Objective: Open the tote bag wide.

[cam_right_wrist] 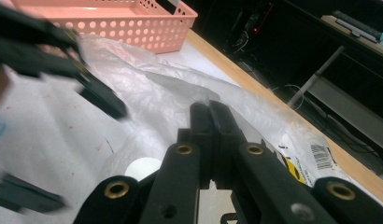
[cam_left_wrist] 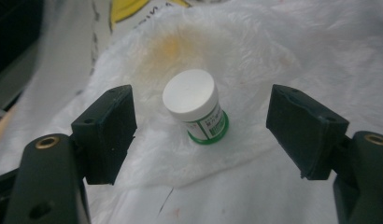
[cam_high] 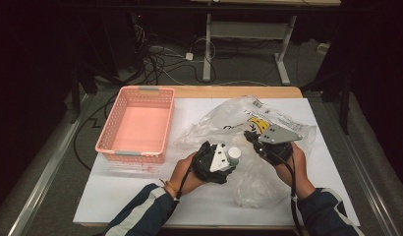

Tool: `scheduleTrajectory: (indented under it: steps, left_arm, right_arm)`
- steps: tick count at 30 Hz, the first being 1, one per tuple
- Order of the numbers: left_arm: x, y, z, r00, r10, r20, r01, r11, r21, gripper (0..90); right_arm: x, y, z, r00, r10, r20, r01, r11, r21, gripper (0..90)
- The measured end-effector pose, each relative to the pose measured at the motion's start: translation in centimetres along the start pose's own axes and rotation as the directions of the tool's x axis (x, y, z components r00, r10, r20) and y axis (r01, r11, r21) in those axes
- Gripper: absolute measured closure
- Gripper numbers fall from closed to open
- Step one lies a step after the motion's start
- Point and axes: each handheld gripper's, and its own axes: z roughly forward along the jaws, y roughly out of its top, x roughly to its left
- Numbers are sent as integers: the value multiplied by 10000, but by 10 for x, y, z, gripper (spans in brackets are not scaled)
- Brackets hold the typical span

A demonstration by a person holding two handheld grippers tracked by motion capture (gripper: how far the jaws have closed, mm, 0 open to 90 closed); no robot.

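A small jar (cam_high: 234, 153) with a white cap and a green label stands on a crumpled clear plastic bag (cam_high: 229, 118) at the table's middle. In the left gripper view the jar (cam_left_wrist: 194, 105) sits between the wide jaws of my left gripper (cam_left_wrist: 201, 126), and neither pad touches it. My left gripper (cam_high: 233, 158) is open around it. My right gripper (cam_high: 248, 133) is shut, its tips (cam_right_wrist: 210, 112) pinching the film of the bag (cam_right_wrist: 147, 79). The jar's white cap (cam_right_wrist: 143, 168) peeks out below the right jaws.
A pink perforated basket (cam_high: 133, 156) stands empty at the left of the white sheet (cam_high: 140, 196), and its wall (cam_right_wrist: 133, 28) shows far off in the right gripper view. The wooden table edge (cam_high: 229, 91) runs behind the bag. Cables and desk legs lie on the floor beyond.
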Motion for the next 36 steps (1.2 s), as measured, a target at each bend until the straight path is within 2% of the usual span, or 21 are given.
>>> scheduleTrajectory:
  steps: [3,5,6,9,10,11,12,13,14,15,20,22,25,27,29,30,32,34,36]
  left_arm:
    - [-1,-3,-30,9993,37,-359,-54,9989,-469,235]
    - [3,-8,-49,9964,-190,-820,125,9968,-788,235]
    - [7,-12,-57,9930,-325,-1137,231,9963,-832,234]
    - [21,-23,-69,9784,-895,-1862,782,9947,-674,234]
    - [25,-25,-69,9700,-1120,-2157,1047,9935,-451,234]
    - [29,-27,-66,9572,-1329,-2573,1368,9906,-29,233]
    - [32,-29,-63,9495,-1523,-2743,1678,9852,338,230]
    - [34,-32,-60,9472,-1743,-2691,1934,9800,463,230]
    - [36,-34,-58,9463,-1876,-2633,2097,9760,585,231]
    - [36,-35,-56,9461,-1839,-2666,2105,9747,748,231]
    - [43,-39,-49,9406,-2234,-2556,2542,9626,939,238]
    - [46,-40,-45,9374,-2296,-2620,2639,9590,1038,263]
    - [49,-41,-40,9371,-2392,-2542,2756,9539,1185,308]
    - [50,-42,-36,9389,-2425,-2442,2794,9514,1298,329]
    - [50,-43,-34,9397,-2417,-2419,2813,9486,1451,391]
    - [51,-44,-33,9422,-2397,-2342,2787,9484,1508,393]
    - [51,-44,-33,9442,-2343,-2315,2741,9486,1581,481]
    - [52,-46,-33,9459,-2265,-2322,2684,9486,1680,488]
    - [55,-48,-34,9480,-2315,-2186,2724,9452,1801,587]
  right_arm:
    - [0,-1,0,10000,-51,-1,51,10000,41,900]
    - [0,-2,0,10000,-19,-35,19,9999,103,900]
    - [1,-3,0,10000,-38,-58,39,9999,124,900]
    - [1,-4,1,9998,-123,-127,126,9996,233,900]
    - [0,-4,0,9997,-151,-173,156,9995,267,900]
    - [-1,-4,0,9997,-137,-204,143,9995,297,900]
    - [-1,-4,-1,9998,-133,-175,139,9993,336,900]
    - [-2,-4,-1,9998,-129,-172,134,9993,345,900]
    - [-3,-5,-2,9997,-149,-191,156,9992,376,900]
    - [-4,-5,-2,9997,-179,-188,186,9991,382,900]
    - [-9,-9,-4,9998,-104,-163,111,9990,440,900]
    - [-12,-10,-5,9996,-54,-276,66,9989,458,900]
    - [-18,-11,-9,9998,3,-209,7,9990,443,900]
    - [-21,-11,-12,9996,40,-263,-29,9990,449,900]
    - [-24,-12,-14,9997,100,-207,-91,9991,420,900]
    - [-25,-12,-14,9997,132,-203,-123,9990,420,900]
    - [-26,-12,-15,9998,152,-141,-146,9990,416,900]
    - [-27,-13,-15,9998,174,-107,-169,9989,439,900]
    - [-29,-14,-15,9997,239,-51,-237,9988,425,900]
